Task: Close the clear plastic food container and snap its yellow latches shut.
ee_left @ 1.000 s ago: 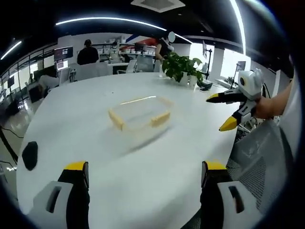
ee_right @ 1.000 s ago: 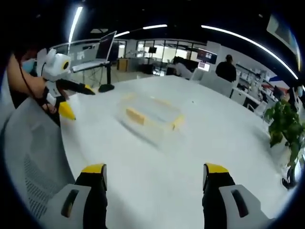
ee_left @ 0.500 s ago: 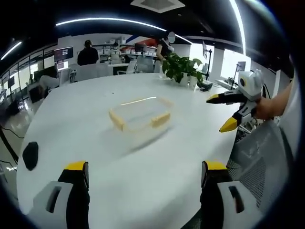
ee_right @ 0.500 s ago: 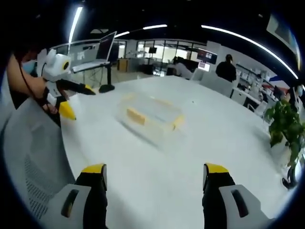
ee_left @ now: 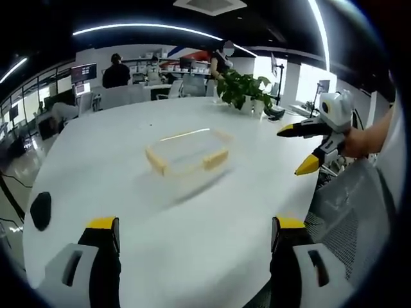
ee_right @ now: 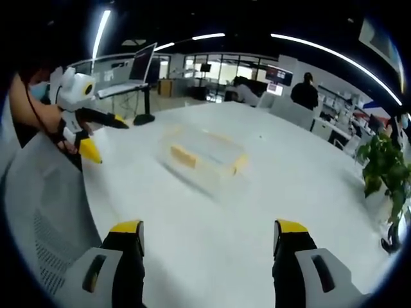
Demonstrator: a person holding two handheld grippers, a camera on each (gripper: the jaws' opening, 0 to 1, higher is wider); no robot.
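I see the clear plastic food container [ee_left: 187,156] sitting out on the white table [ee_left: 128,192], well apart from both grippers; its yellow latches [ee_left: 216,158] show along the sides, though I cannot tell whether they are snapped down. My left gripper [ee_left: 196,232] hangs above the near part of the table with its jaws spread wide and nothing between them; in the right gripper view it comes in from the left, over the table's edge, in a hand [ee_right: 48,122]. My right gripper [ee_right: 210,235] is likewise spread wide and empty; the container [ee_right: 204,156] lies ahead of it. A potted plant [ee_left: 243,90] stands at the table's far side; a grey mesh chair [ee_left: 350,212] sits beside the table's edge; a dark object [ee_left: 40,209] rests near the left rim.
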